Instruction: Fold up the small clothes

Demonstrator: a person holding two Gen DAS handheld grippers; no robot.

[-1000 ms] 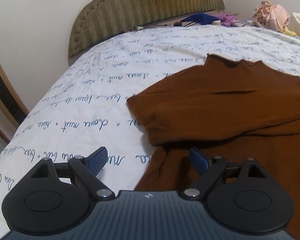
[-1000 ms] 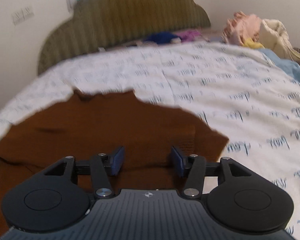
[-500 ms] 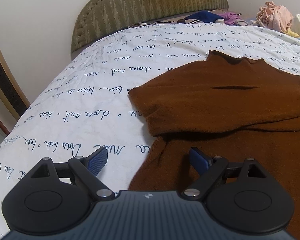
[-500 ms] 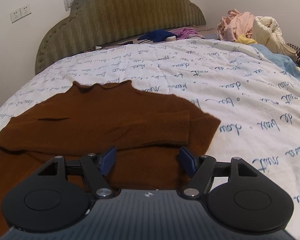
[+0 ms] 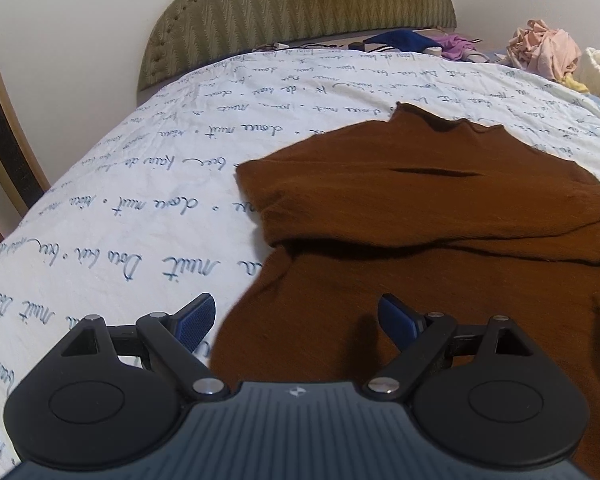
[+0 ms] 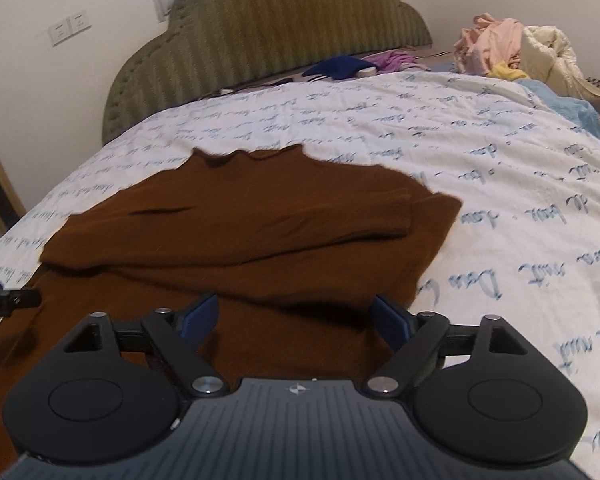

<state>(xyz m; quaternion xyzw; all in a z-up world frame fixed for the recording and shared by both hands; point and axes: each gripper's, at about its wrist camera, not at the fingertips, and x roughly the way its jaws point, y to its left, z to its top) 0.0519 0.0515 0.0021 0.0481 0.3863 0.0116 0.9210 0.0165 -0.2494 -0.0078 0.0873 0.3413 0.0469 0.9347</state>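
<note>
While opening, right gripper (image 6: 296,322) empty above brown sweater (image 6: 240,232); left gripper (image 5: 296,322) wide, seemingly untouching.

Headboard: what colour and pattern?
Olive-green headboard with a zigzag chevron weave; clearest in the left wrist view.

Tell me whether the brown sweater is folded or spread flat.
Partly folded: the brown sweater has both sleeves laid across its chest; its lower body remains spread.

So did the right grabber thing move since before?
Yes. The right gripper has pulled back toward the foot of the bed: the brown sweater and green headboard sit farther off, and its jaws are opening, empty.
</note>
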